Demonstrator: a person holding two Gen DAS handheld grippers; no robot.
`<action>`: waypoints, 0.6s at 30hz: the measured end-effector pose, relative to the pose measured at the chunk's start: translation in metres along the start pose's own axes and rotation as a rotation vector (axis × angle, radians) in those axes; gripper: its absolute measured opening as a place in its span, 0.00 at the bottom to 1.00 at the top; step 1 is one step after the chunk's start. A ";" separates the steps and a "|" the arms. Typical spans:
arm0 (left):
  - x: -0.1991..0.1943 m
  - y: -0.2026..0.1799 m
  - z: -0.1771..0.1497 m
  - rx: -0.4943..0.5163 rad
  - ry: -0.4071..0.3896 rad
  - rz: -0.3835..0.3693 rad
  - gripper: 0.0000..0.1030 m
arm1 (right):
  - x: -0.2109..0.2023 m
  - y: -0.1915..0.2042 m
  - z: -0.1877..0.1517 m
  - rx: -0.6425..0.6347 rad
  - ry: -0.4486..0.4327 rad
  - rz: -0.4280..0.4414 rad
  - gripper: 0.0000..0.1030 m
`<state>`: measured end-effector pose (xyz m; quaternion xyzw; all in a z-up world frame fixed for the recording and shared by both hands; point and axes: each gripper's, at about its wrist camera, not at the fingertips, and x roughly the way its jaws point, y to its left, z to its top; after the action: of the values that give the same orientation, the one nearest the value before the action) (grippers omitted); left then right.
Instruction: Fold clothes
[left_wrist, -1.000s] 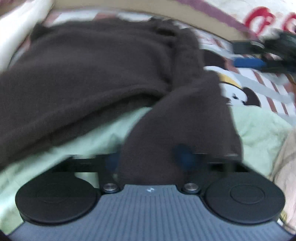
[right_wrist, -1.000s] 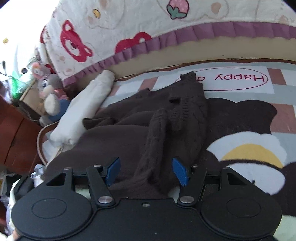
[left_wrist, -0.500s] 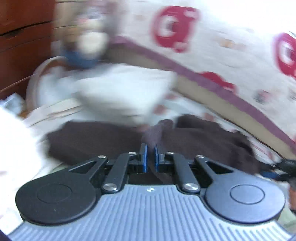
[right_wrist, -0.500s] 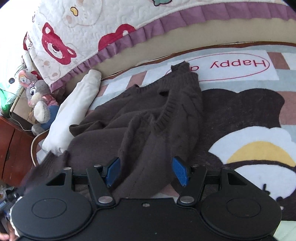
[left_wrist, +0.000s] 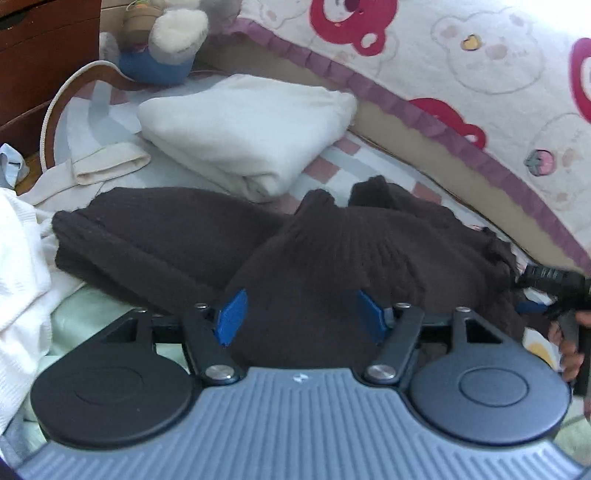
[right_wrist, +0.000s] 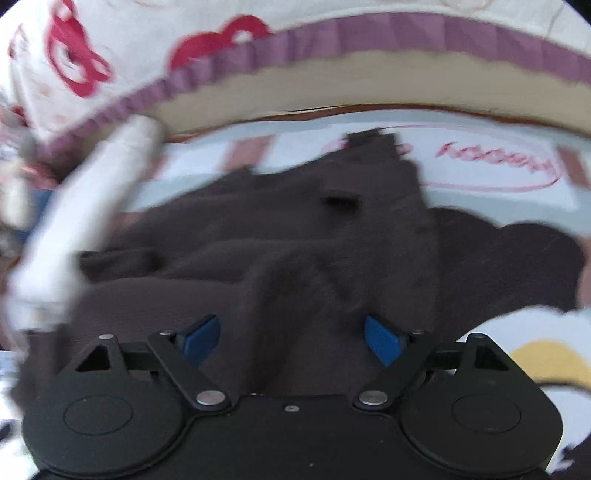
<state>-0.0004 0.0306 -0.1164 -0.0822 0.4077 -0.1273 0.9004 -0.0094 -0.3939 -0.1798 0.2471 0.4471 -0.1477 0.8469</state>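
- The brown sweater (left_wrist: 303, 258) lay rumpled on the rug (right_wrist: 498, 177) beside the bed (left_wrist: 461, 74).
- Both our left gripper (left_wrist: 301, 317) and right gripper (right_wrist: 291, 338) had jaws wide open, holding nothing.
- We judged that pinching only one layer at its edge would serve best.

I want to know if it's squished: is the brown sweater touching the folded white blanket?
Touching. In the left wrist view the brown sweater edge butts against the folded white blanket front corner, with no rug showing between them.
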 end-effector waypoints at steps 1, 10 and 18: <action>0.006 -0.005 0.002 0.004 0.014 0.016 0.67 | 0.006 -0.002 -0.001 -0.015 0.006 -0.021 0.86; 0.001 -0.019 0.002 0.044 0.002 -0.014 0.67 | -0.129 -0.081 -0.025 -0.017 -0.353 0.107 0.13; -0.015 -0.024 0.005 0.035 0.001 -0.102 0.67 | -0.286 -0.169 -0.112 0.157 -0.433 -0.138 0.04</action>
<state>-0.0097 0.0127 -0.0963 -0.0869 0.4010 -0.1802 0.8940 -0.3250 -0.4643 -0.0444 0.2437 0.2583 -0.2890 0.8890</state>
